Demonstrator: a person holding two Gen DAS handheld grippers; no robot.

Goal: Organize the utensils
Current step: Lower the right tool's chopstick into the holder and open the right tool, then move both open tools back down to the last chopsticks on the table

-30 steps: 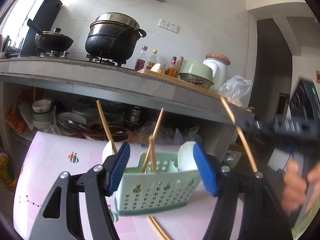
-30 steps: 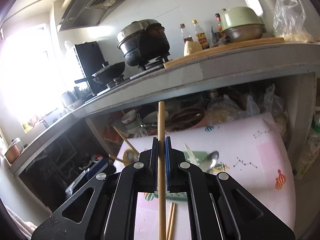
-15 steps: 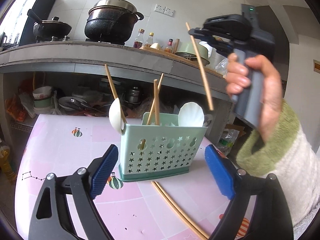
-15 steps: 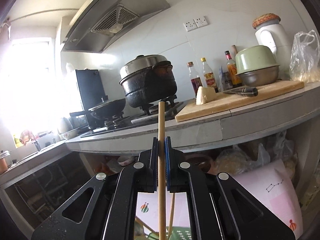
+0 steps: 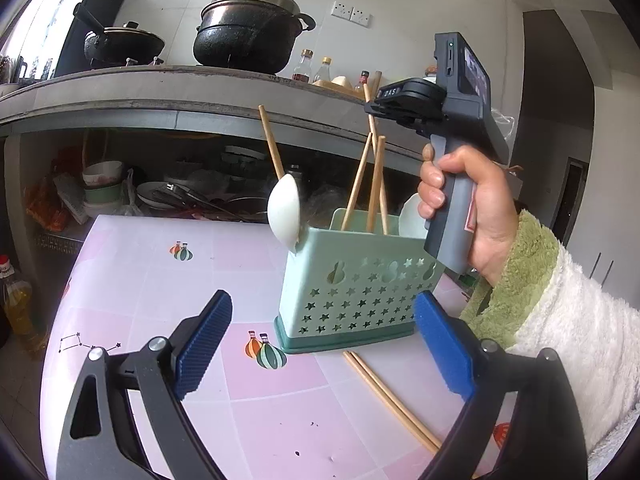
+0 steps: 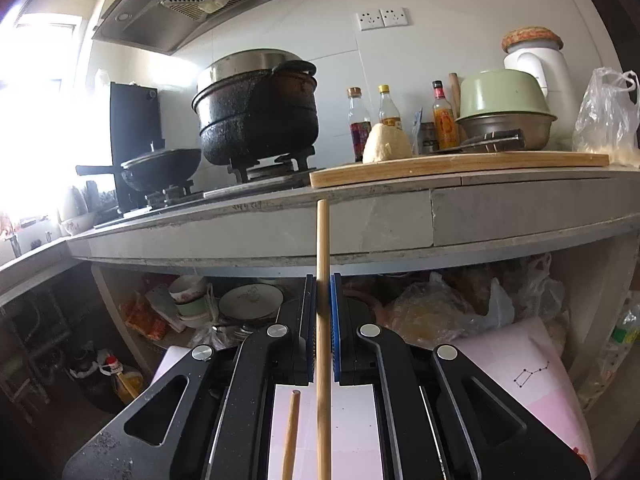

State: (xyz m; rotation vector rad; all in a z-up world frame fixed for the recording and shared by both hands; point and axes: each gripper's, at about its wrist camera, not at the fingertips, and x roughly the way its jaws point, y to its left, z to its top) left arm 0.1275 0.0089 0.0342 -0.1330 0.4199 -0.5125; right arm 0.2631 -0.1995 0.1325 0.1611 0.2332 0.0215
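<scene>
The left hand-held gripper [image 5: 322, 346] stands wide apart and empty over the pink surface [image 5: 160, 280], short of the green utensil caddy [image 5: 360, 288]. A white spoon [image 5: 284, 212] leans at the caddy's left end. Two chopsticks [image 5: 384, 396] lie flat in front of it. The right hand-held gripper [image 6: 322, 328] is clamped on one upright chopstick [image 6: 322, 300] above the caddy.

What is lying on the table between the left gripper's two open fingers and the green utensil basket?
In the left wrist view, two loose chopsticks lie on the pink table, between the left gripper and the green utensil basket. Otherwise that stretch is bare.
</scene>
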